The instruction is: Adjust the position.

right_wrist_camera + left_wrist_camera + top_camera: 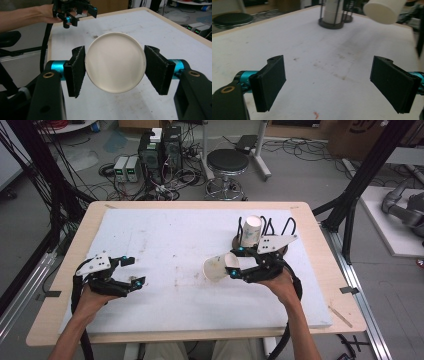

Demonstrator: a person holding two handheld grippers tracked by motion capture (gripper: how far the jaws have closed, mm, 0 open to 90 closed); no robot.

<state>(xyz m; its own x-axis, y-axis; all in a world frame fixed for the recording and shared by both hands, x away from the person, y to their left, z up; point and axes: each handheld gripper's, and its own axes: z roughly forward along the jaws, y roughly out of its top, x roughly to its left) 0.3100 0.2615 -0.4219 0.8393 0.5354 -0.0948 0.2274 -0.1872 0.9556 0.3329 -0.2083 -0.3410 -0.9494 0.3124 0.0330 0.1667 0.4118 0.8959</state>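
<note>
Now | right hand-held gripper clamps sideways paper cup | left hand-held gripper agape, low

Paper cup in right gripper

Left gripper: black frame, flat black rectangular jaw pads, teal-blue metal cylinders behind pads, grey three-cornered plate with dark dots on top, brass-ringed screw hole on black bracket, thick black cable trailing from rear. Right gripper: same build, black pads with rough foam-like edges, teal cylinders, grey plate, brass-ringed holes on both brackets, black cable looping behind. Forearms bare, no sleeves.
</note>
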